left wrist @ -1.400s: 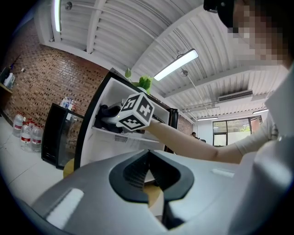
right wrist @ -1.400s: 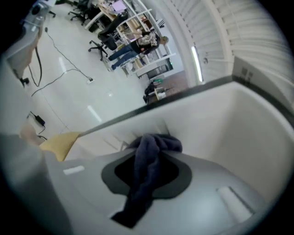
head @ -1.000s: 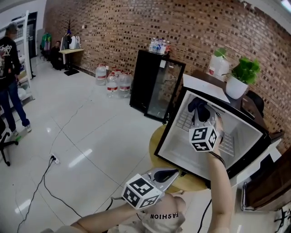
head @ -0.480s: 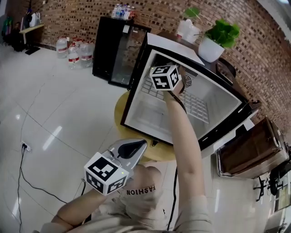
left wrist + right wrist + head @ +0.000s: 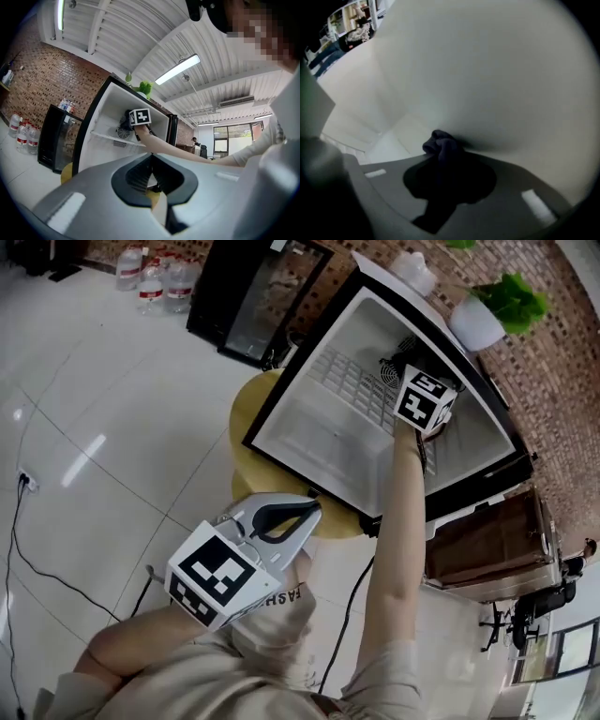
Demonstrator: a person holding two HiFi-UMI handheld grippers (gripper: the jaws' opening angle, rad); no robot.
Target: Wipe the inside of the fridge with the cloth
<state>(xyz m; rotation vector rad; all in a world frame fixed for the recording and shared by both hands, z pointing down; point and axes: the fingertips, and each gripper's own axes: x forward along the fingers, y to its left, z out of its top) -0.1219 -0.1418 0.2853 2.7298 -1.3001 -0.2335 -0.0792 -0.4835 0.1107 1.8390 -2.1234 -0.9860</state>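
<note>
A white tiled floor (image 5: 103, 381) and a brick wall (image 5: 562, 390) are seen. An open fridge (image 5: 323, 442) is set on a round yellow table (image 5: 246, 465), near a black cabinet (image 5: 248, 292). The right gripper (image 5: 445, 161) is placed inside the fridge, clamped shut on a dark cloth (image 5: 440, 143), which is pressed against the white inner wall. The left gripper (image 5: 311, 510) is held outside, jaws together, with nothing gripped.
</note>
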